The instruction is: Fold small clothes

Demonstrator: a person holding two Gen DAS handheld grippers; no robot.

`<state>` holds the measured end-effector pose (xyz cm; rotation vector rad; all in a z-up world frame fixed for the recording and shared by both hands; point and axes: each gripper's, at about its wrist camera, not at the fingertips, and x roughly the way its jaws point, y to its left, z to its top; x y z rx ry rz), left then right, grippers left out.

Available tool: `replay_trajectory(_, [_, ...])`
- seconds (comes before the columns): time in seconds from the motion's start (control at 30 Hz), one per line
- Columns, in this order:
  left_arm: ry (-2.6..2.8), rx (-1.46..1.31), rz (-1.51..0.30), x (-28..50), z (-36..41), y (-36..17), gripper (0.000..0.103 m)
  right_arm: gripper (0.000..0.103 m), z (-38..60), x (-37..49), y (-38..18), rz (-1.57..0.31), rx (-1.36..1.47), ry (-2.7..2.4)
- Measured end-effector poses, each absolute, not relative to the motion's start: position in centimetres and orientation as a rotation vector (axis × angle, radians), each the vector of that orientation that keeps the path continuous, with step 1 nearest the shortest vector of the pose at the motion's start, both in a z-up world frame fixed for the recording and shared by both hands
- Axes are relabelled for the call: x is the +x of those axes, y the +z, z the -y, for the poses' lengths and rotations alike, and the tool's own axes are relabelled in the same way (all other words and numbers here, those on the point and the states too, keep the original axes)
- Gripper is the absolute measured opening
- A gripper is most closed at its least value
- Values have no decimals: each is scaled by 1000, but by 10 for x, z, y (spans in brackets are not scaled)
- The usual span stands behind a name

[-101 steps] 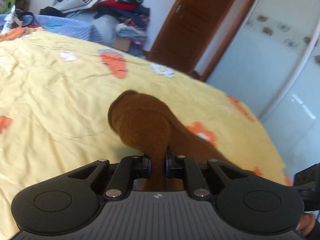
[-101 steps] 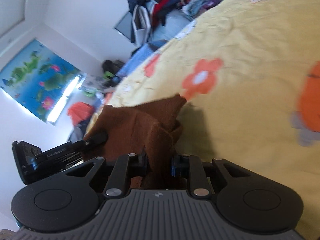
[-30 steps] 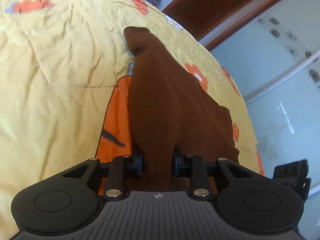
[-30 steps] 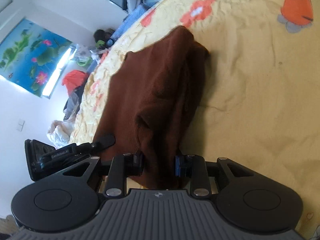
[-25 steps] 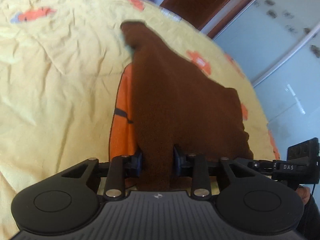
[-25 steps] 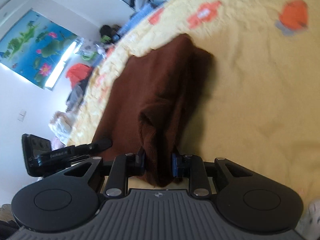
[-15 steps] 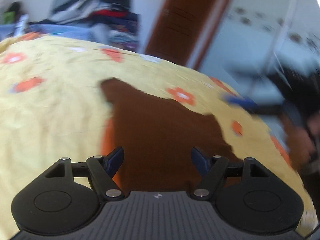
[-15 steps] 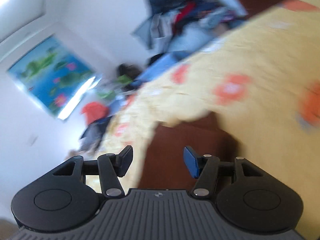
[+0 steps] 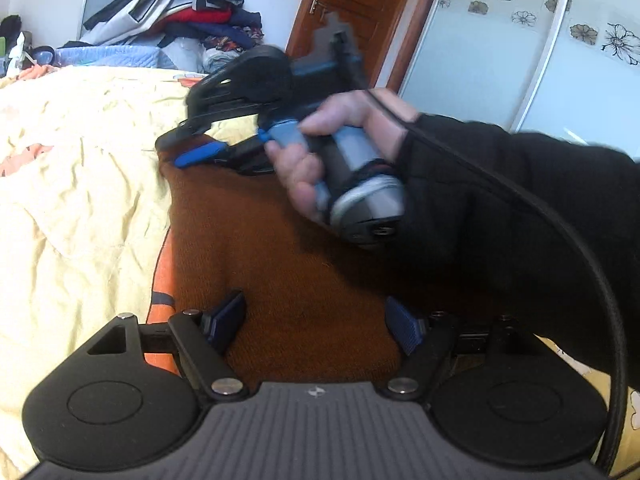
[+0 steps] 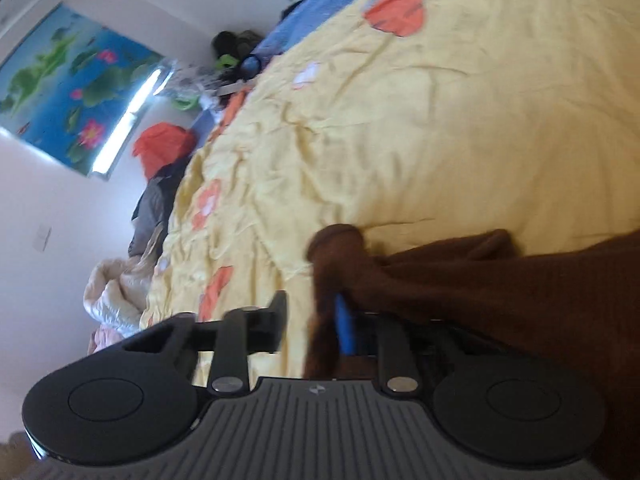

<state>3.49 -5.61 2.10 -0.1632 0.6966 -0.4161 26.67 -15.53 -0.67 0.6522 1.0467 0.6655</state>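
Brown garment (image 9: pixel 280 272) under wide-open left claw (image 9: pixel 316 320); right claw (image 10: pixel 310 320) parted around its corner.

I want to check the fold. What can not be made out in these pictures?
Left wrist view: the hand and black sleeve hide the right side of the brown garment; the right tongs are blurred.
Right wrist view: the garment covers one tong finger and runs off the right edge.

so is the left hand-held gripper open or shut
Open. In the left wrist view the left hand-held gripper has its jaws spread wide over the brown cloth, holding nothing.
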Motion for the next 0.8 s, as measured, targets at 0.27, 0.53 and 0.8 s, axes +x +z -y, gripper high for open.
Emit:
replay_trajectory(0.27, [-415, -159, -692, 37, 50, 17, 77, 89, 212, 172, 48, -922, 682, 809])
replay_trajectory(0.53, [-394, -114, -696, 28, 63, 21, 77, 60, 250, 131, 28, -874, 542, 651])
replay_trajectory(0.8, [-383, -91, -695, 27, 66, 21, 77, 79, 255, 108, 31, -825, 434, 599])
